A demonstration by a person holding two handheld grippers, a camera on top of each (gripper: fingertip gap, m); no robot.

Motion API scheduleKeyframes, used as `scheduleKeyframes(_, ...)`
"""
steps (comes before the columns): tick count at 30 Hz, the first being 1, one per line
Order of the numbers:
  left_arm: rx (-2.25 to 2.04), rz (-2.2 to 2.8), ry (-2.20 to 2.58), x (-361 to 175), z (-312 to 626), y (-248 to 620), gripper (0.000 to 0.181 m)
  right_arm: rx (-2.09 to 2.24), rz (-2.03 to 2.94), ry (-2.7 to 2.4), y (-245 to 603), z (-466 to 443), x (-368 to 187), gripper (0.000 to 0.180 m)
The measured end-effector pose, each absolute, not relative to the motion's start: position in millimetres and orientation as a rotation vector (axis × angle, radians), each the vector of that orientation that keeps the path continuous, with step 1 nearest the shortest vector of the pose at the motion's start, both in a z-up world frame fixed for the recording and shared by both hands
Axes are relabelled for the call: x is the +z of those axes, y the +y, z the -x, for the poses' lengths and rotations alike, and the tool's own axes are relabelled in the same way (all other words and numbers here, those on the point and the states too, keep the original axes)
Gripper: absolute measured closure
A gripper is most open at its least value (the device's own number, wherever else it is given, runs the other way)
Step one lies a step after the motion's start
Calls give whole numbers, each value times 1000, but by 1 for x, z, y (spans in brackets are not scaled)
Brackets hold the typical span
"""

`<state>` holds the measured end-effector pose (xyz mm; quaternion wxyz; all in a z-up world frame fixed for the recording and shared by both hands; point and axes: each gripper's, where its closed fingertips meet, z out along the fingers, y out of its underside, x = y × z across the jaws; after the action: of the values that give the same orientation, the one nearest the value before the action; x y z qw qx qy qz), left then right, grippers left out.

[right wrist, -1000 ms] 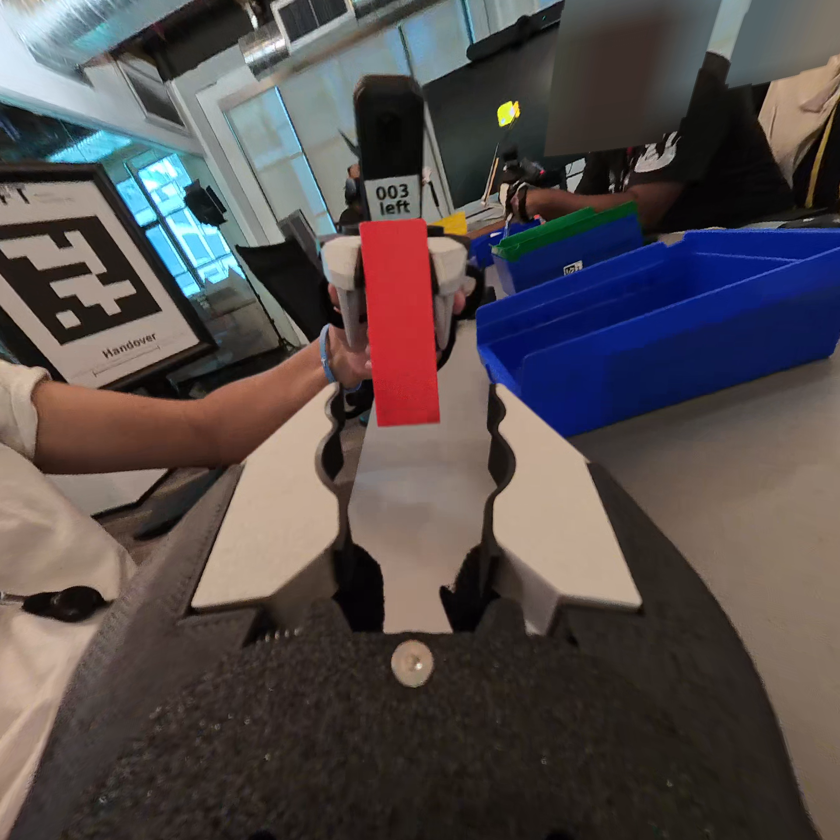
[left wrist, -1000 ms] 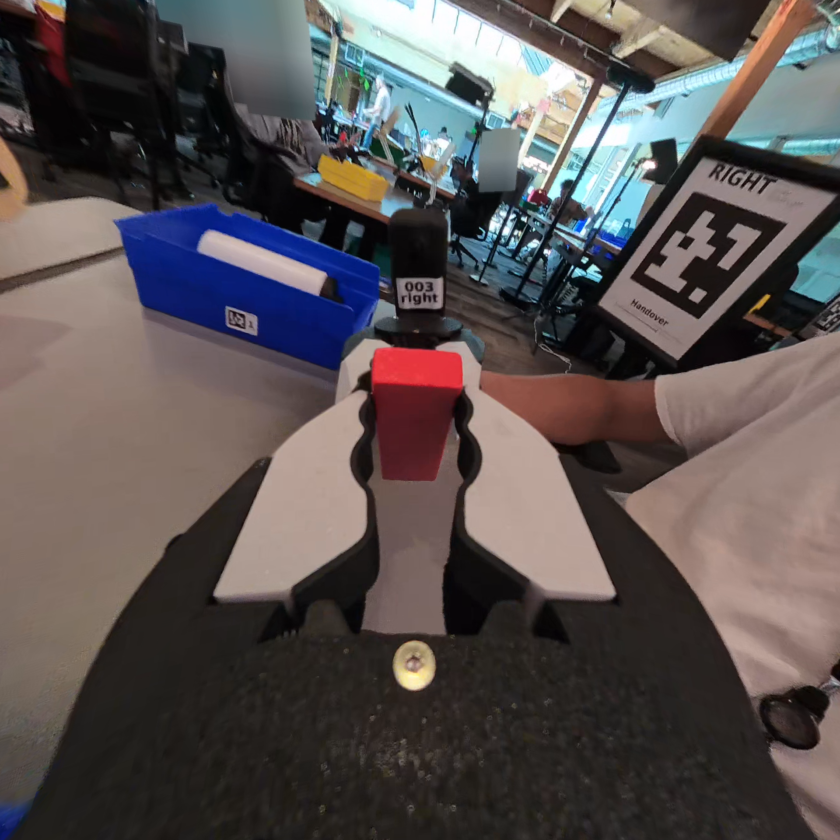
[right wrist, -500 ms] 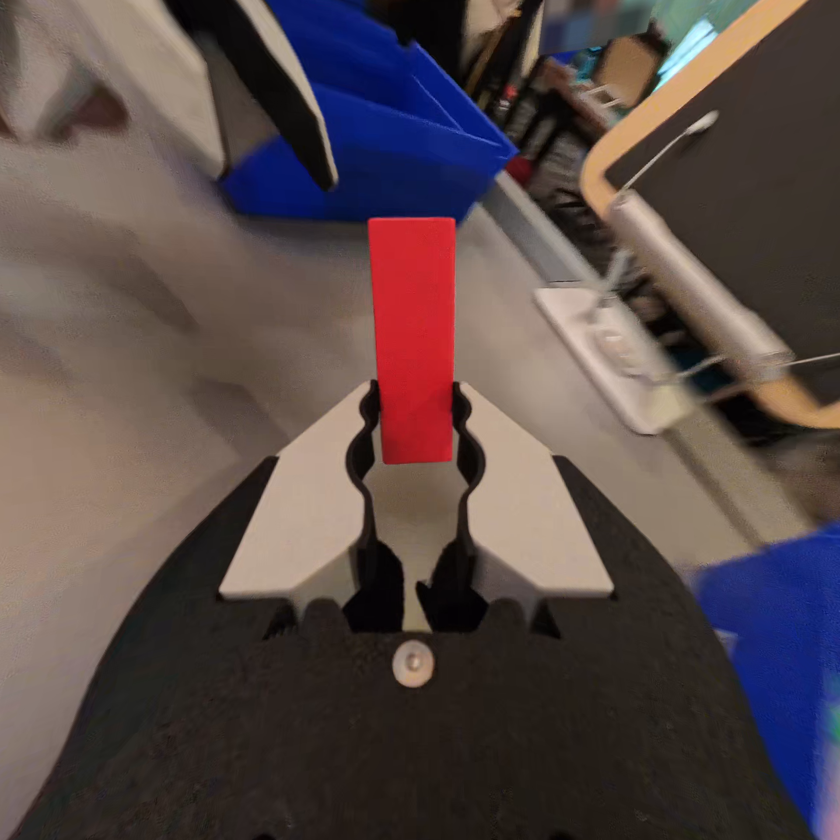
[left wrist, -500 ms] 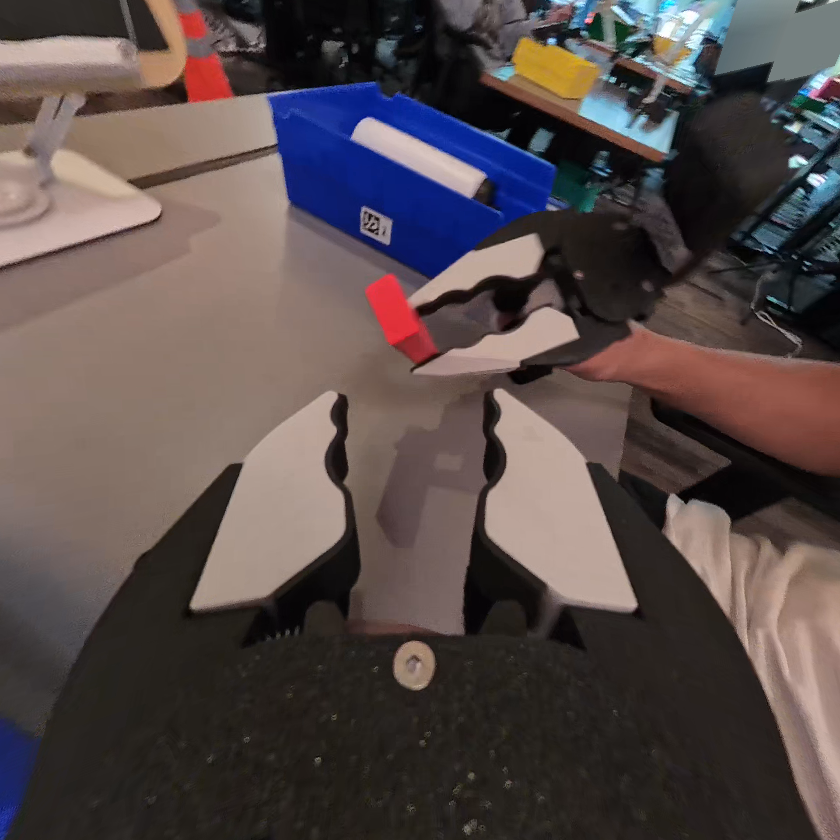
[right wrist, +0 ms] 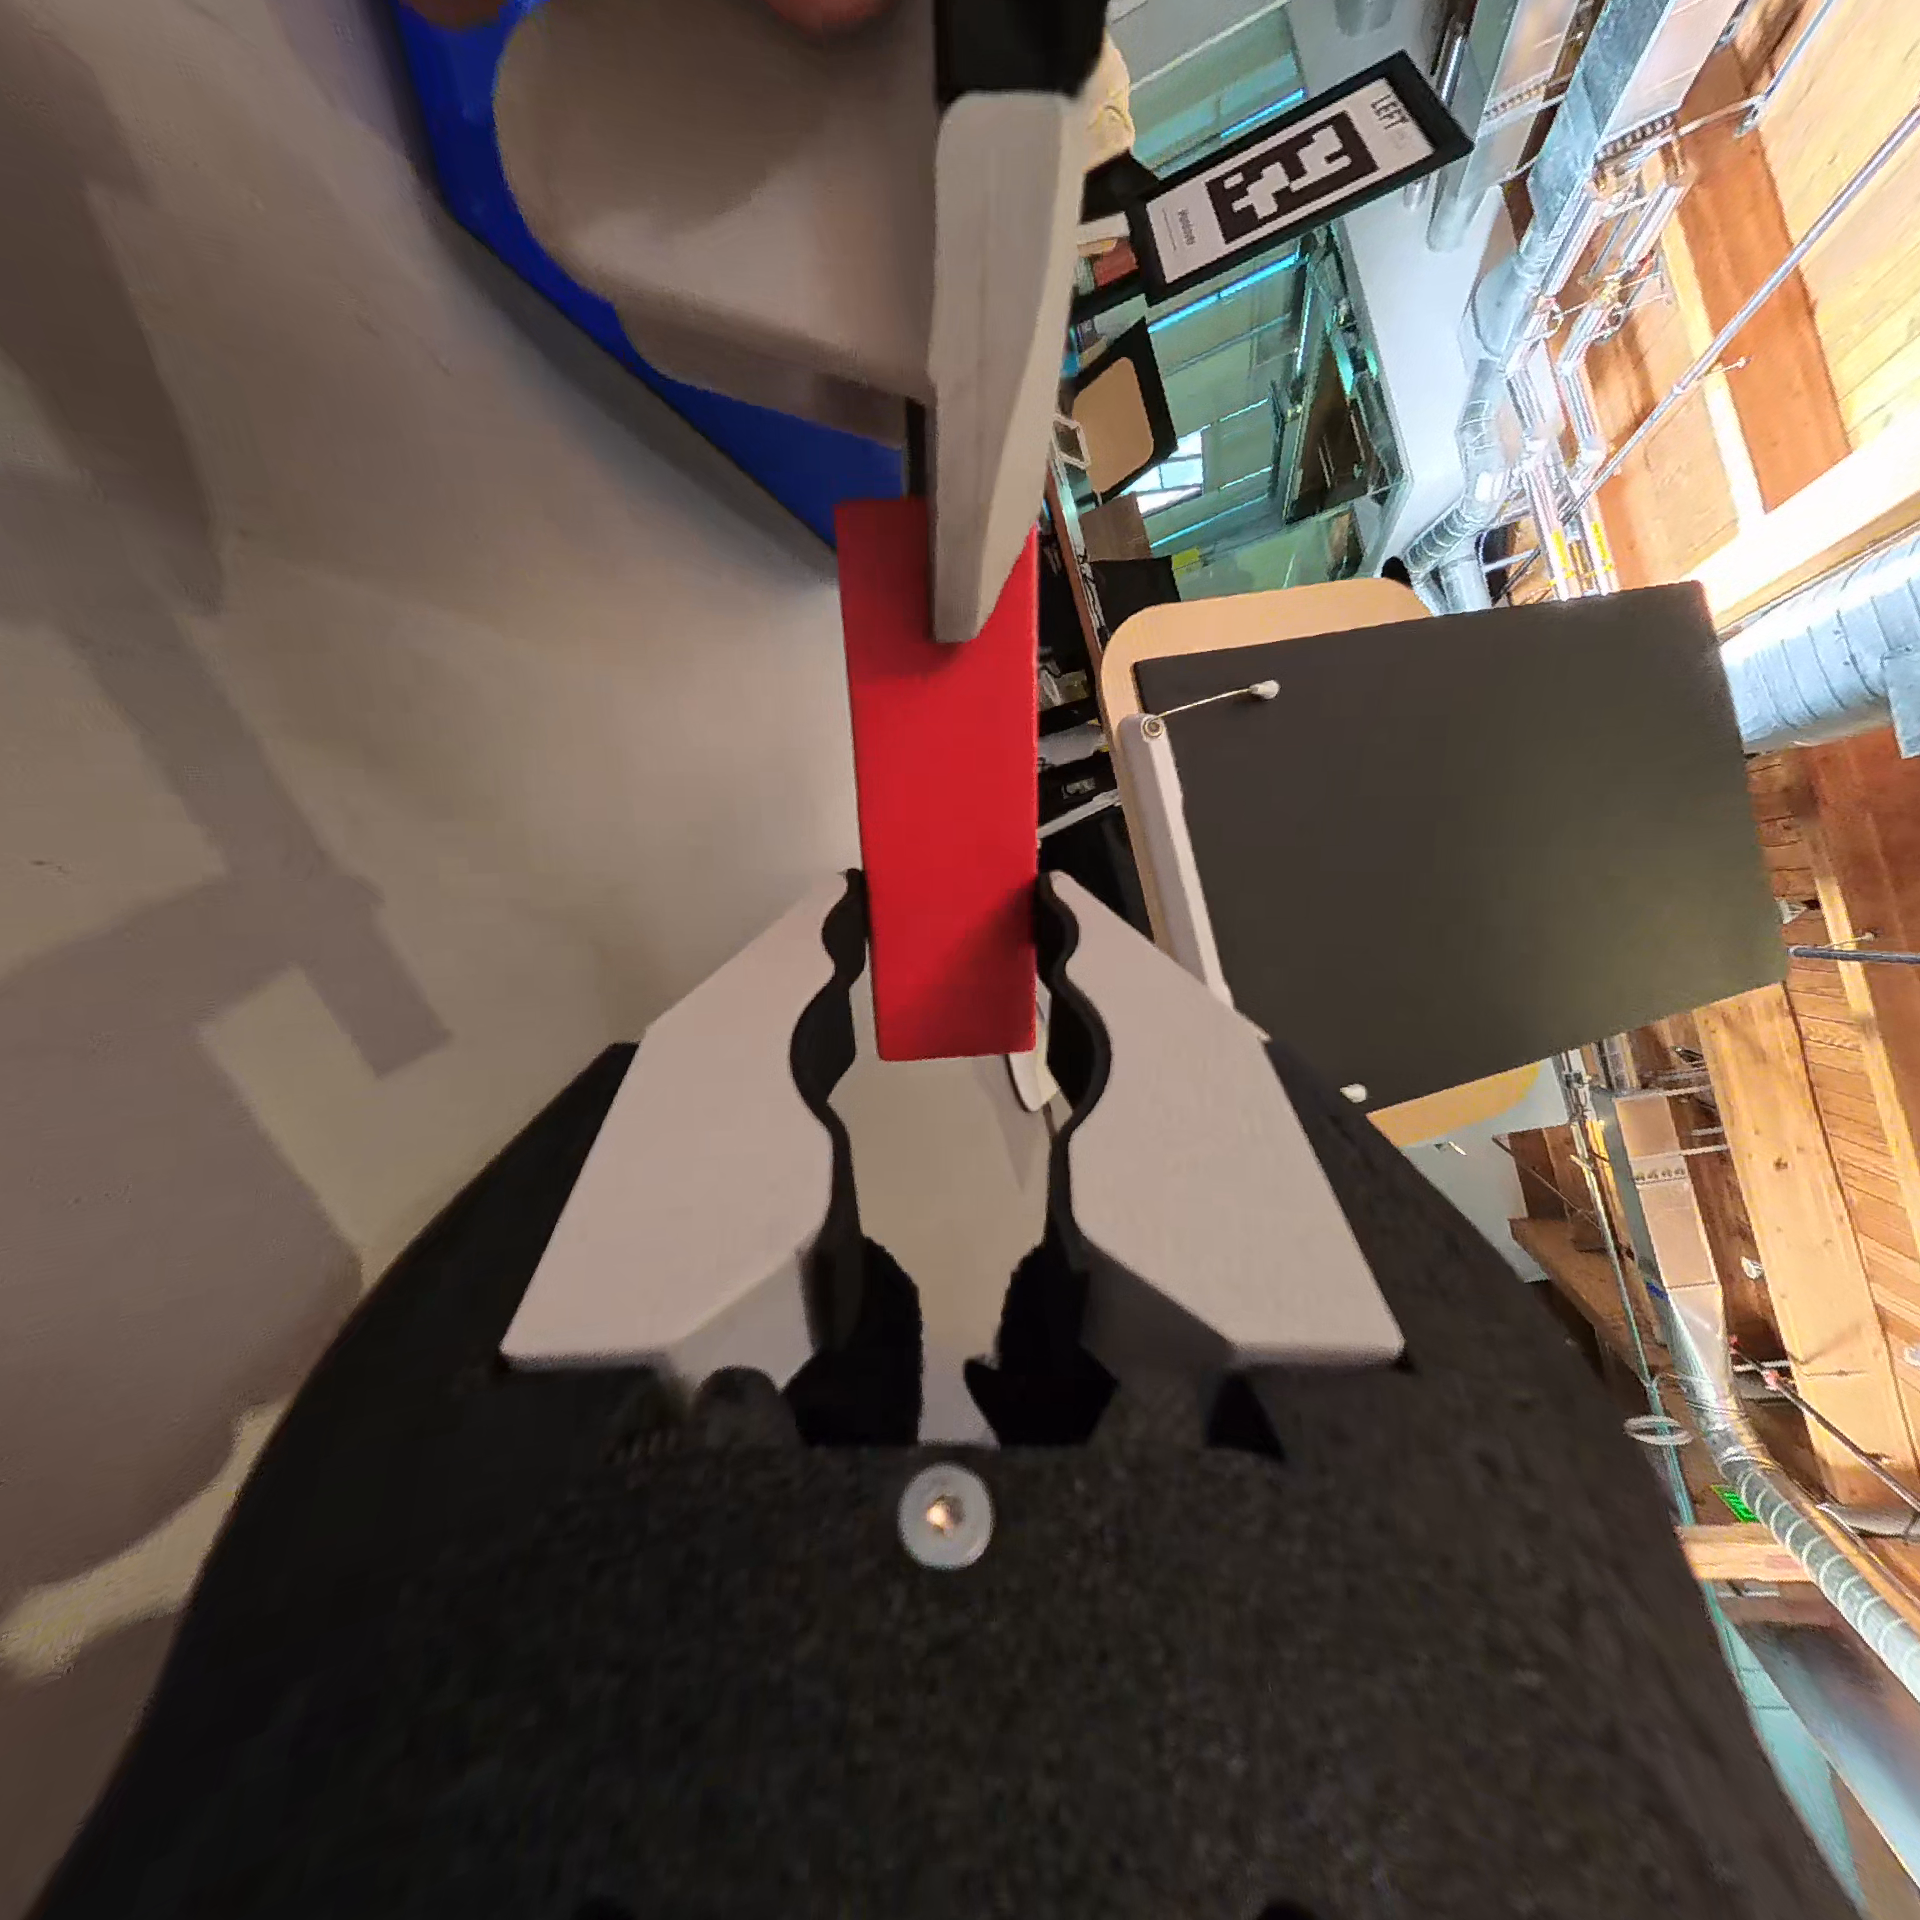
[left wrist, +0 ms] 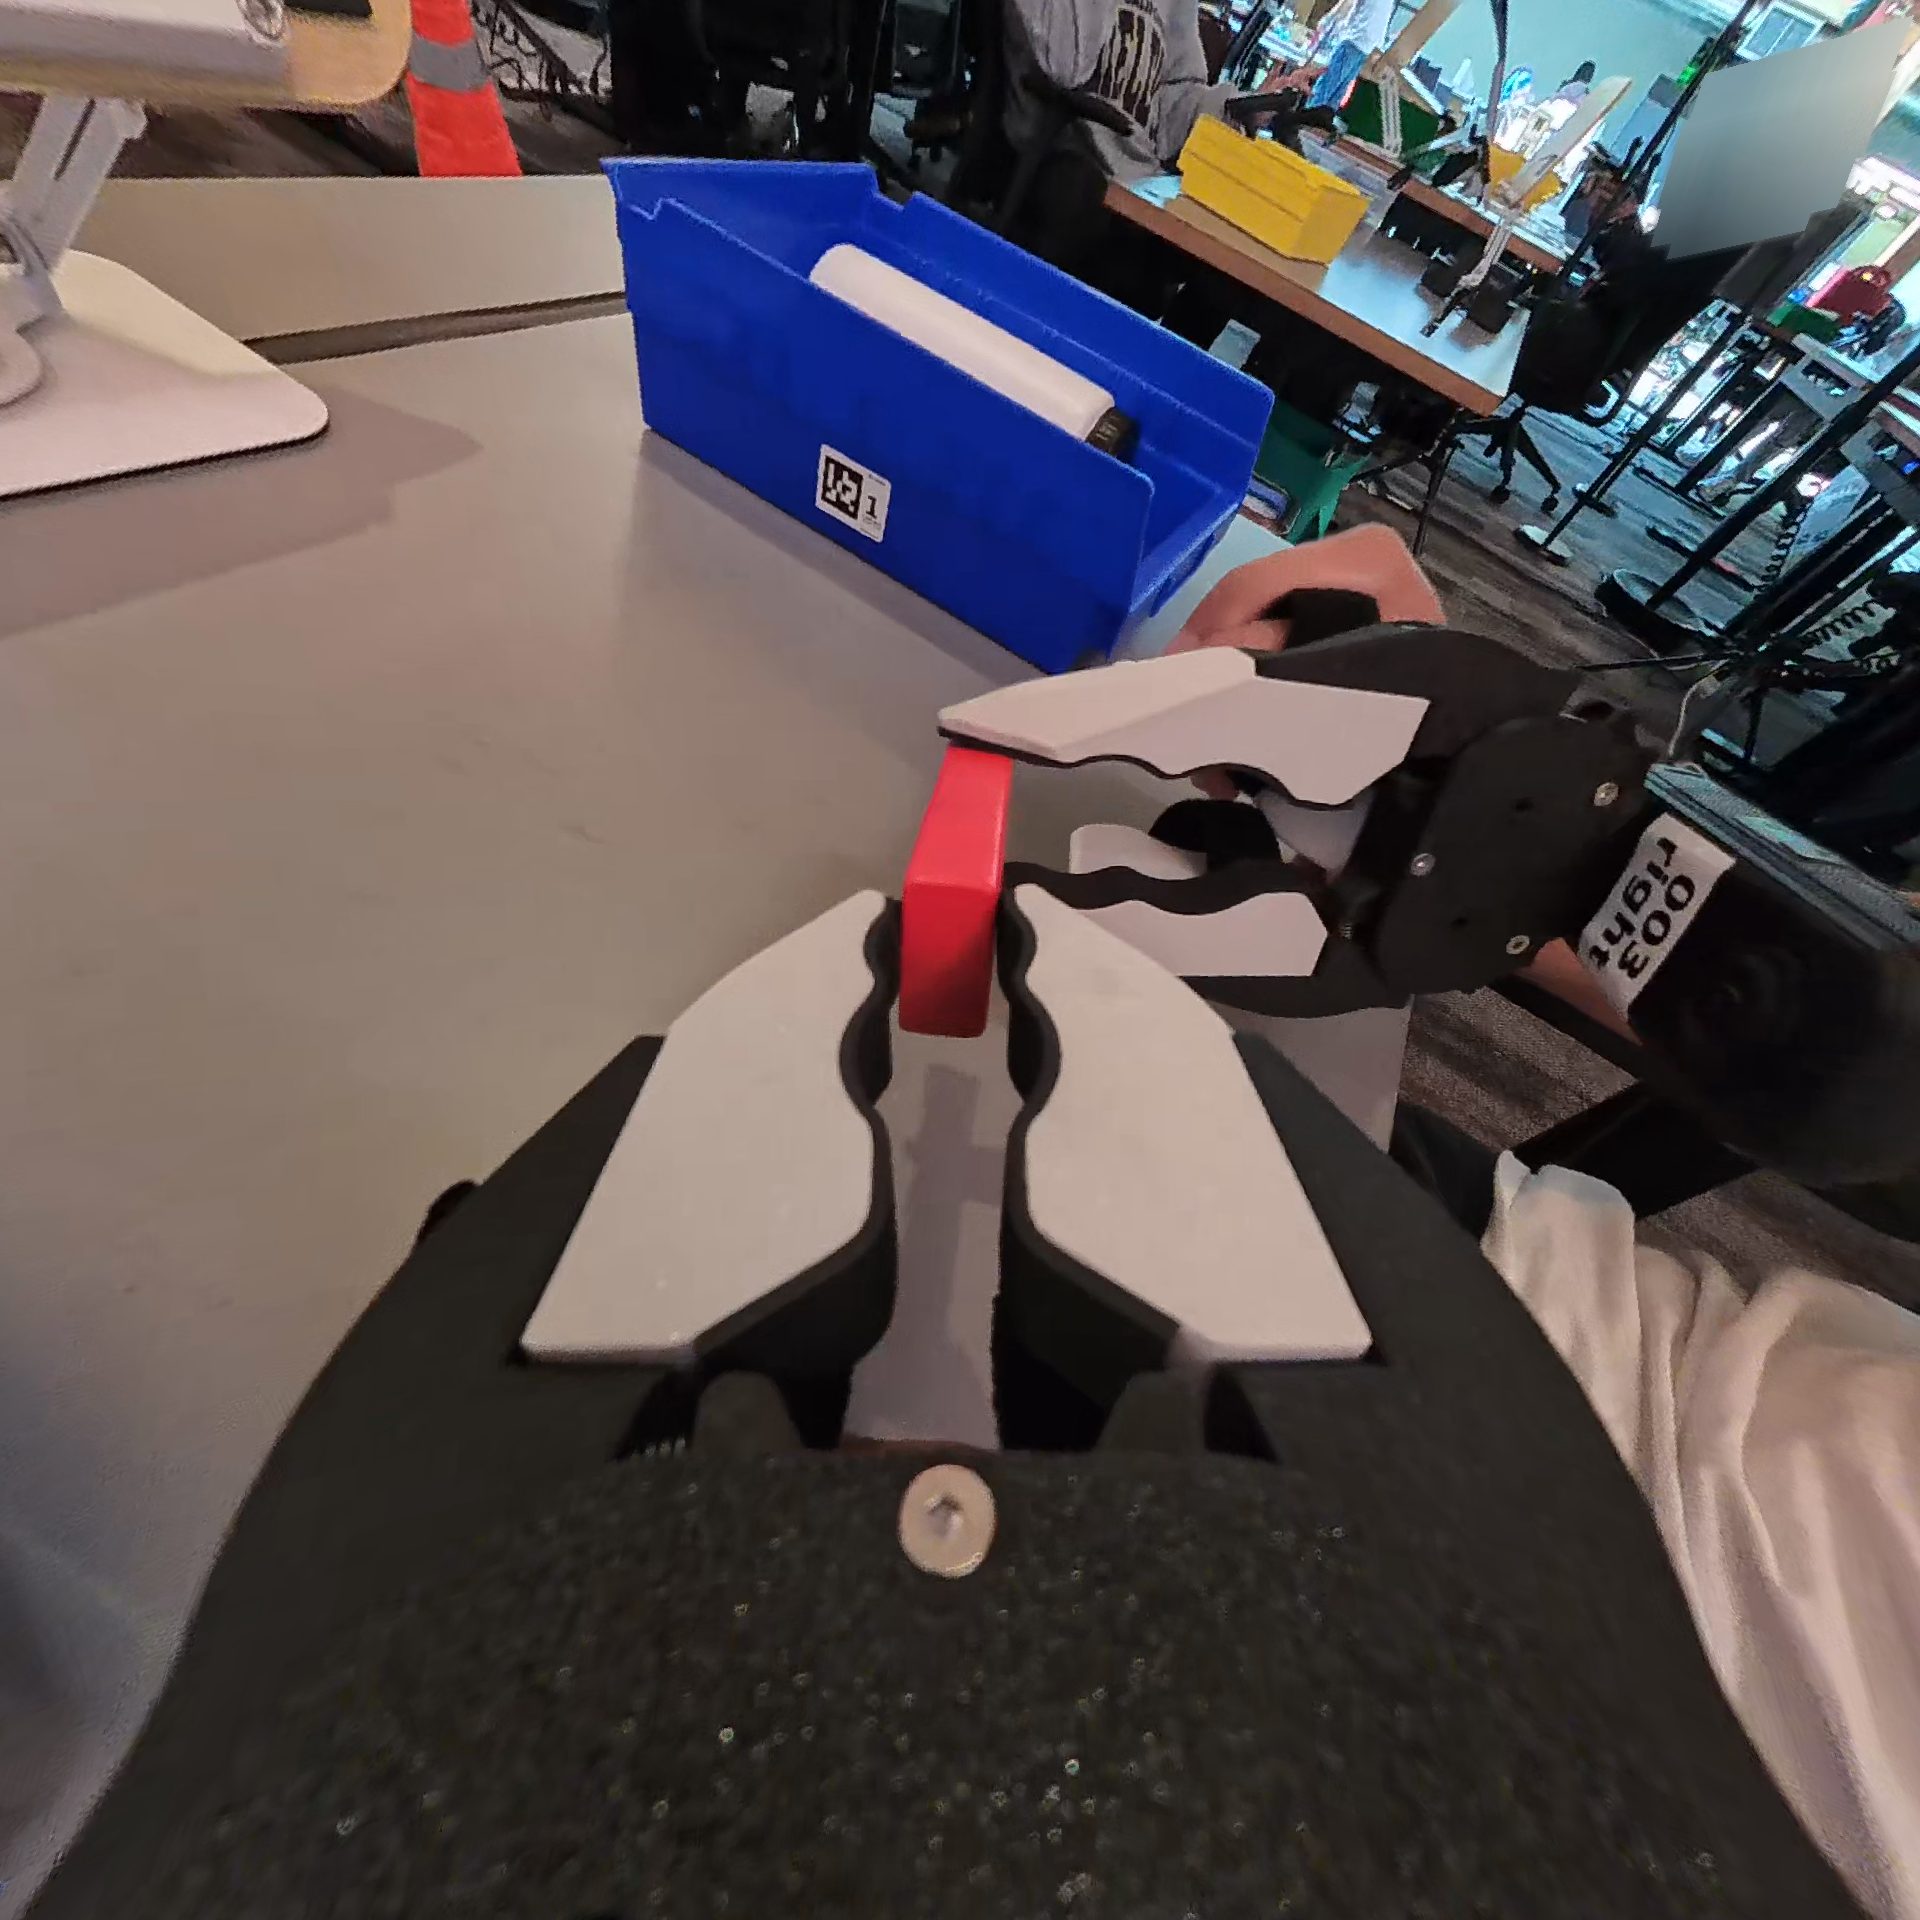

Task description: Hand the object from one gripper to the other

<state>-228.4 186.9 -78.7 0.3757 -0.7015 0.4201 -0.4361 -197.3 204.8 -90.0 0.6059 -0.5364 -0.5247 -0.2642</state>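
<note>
A flat red block (left wrist: 956, 831) hangs above the grey table (left wrist: 416, 779) between both grippers. My left gripper (left wrist: 948, 920) is shut on its near end, with the fingers pressing its two broad faces. My right gripper (left wrist: 982, 802) comes in from the right, rolled on its side, with one finger above the block and one below. In the right wrist view, the right gripper (right wrist: 945, 883) is shut on the narrow edges of the block (right wrist: 940, 779). One left finger (right wrist: 992, 416) lies over the block's far end, and the other left finger is hidden.
A blue bin (left wrist: 935, 499) holding a white roll (left wrist: 956, 332) stands on the table behind the grippers. A white stand base (left wrist: 135, 384) sits at the far left. A black board on a stand (right wrist: 1455, 831) is beside the table. A person's white shirt (left wrist: 1766, 1507) is at the right. About 4 cm separates my left fingertips from my right.
A second ago the left gripper held the block. Half a second ago the right held it and the left was open. Now the left has shut on it again, and the right has rolled sideways.
</note>
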Motion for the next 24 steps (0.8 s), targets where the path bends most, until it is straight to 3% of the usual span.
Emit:
scheduleKeyframes(5, -1218, 1774, 1005, -69, 232, 193, 165, -659, 1105, -1045, 209, 194, -74, 145)
scheduleKeyframes(7, -1290, 1758, 958, -62, 238, 199, 165, -611, 1199, -977, 214, 185, -73, 135)
scheduleKeyframes(11, -1533, 1629, 814, -35, 255, 206, 165, -69, 1443, -768, 216, 177, -70, 114)
scheduleKeyframes(14, -1698, 1490, 822, -16, 262, 196, 165, 723, 1526, -683, 188, 199, -65, 117)
scheduleKeyframes(17, -1722, 1455, 911, -16, 259, 183, 165, 1323, 1374, -520, 167, 195, -27, 131)
scheduleKeyframes(24, -1647, 1501, 1060, -32, 240, 165, 165, 1268, 1377, -614, 162, 195, -30, 162)
